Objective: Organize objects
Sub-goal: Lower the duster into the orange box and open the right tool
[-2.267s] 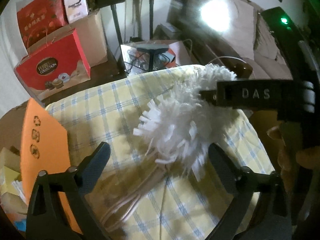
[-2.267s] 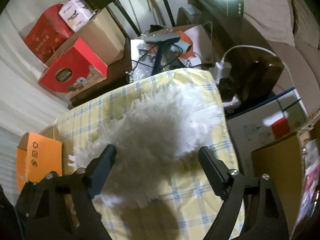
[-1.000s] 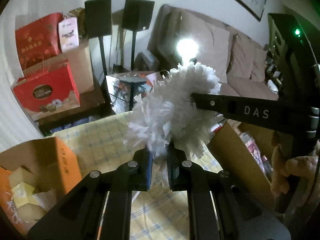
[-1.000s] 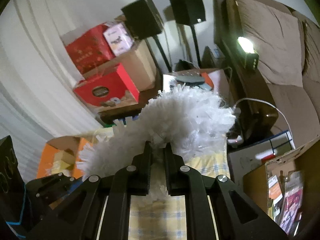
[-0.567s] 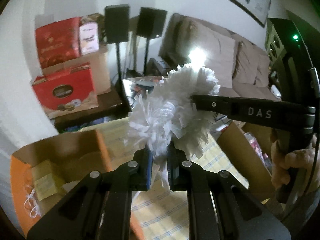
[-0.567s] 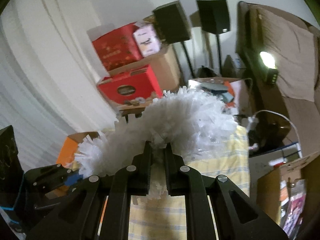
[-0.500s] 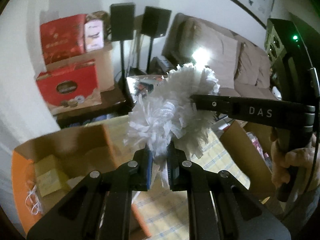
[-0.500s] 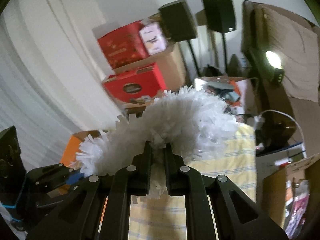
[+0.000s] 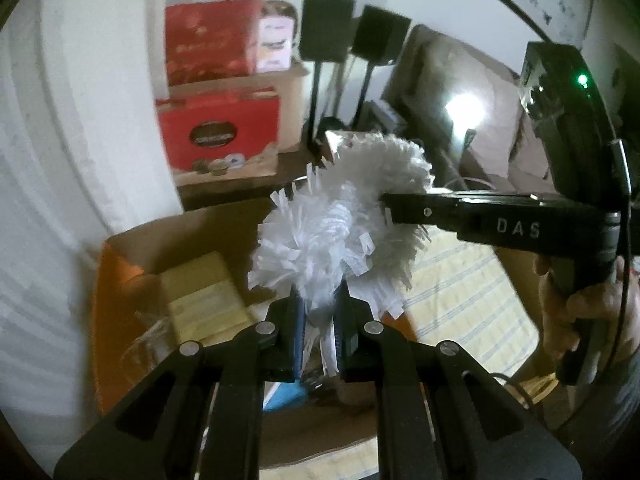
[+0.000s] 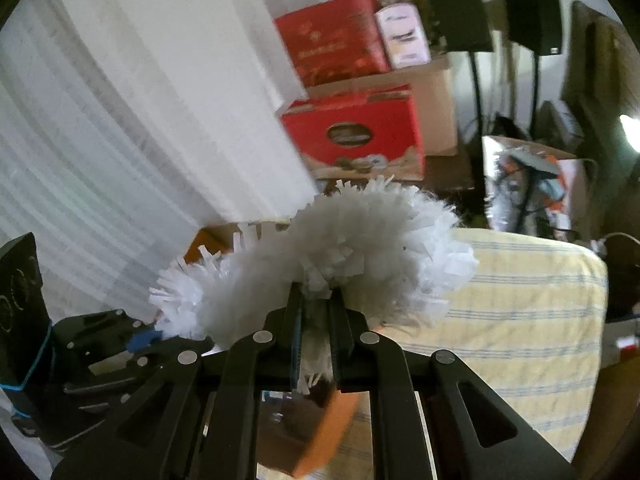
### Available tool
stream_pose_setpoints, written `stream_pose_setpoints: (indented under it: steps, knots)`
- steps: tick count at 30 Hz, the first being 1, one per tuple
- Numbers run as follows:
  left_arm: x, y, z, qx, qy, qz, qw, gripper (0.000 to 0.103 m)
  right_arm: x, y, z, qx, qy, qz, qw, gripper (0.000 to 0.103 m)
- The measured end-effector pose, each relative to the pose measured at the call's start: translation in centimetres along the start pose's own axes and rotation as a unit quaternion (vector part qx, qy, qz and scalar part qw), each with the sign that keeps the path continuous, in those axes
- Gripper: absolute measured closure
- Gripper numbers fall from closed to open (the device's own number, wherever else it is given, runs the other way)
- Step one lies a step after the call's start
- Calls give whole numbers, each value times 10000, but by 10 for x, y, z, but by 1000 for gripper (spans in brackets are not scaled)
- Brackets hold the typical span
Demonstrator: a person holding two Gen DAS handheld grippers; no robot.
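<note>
A fluffy white duster [image 9: 340,224] hangs in the air, held by both grippers. My left gripper [image 9: 319,320] is shut on its near end. My right gripper [image 10: 316,304] is shut on its other end; the duster [image 10: 360,252] fills the middle of the right wrist view. The right gripper's body shows at the right of the left wrist view [image 9: 500,224]. Below the duster is an open orange cardboard box [image 9: 116,280] with yellowish pads [image 9: 204,296] inside. Its orange corner also shows in the right wrist view [image 10: 320,440].
A table with a yellow checked cloth [image 9: 472,292] lies to the right of the box; it also shows in the right wrist view [image 10: 520,320]. Red gift boxes [image 9: 218,140] and speaker stands [image 9: 324,32] stand behind. A white curtain [image 10: 120,140] hangs at the left.
Both grippers closed on the duster and lifted it off the table. They have carried it left, so it now hangs over the open orange box.
</note>
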State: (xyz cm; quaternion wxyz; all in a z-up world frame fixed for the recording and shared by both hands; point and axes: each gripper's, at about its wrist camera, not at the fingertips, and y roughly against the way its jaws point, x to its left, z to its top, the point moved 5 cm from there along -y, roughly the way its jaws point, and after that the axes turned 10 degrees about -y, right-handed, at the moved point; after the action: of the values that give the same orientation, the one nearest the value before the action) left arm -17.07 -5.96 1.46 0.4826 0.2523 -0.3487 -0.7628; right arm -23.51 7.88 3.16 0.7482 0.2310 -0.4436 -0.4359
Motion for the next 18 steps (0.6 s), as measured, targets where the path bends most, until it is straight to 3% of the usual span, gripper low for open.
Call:
stream_pose_setpoints:
  steps: [7,18]
  knots:
    - [40,-10,-26,250,307,-345,9986,92,34,-44,-7,331,182,53,9993,93]
    - [69,-32,-36,467,364,-351,9976,92,48,-83,-26,660,344,-165,9971,93]
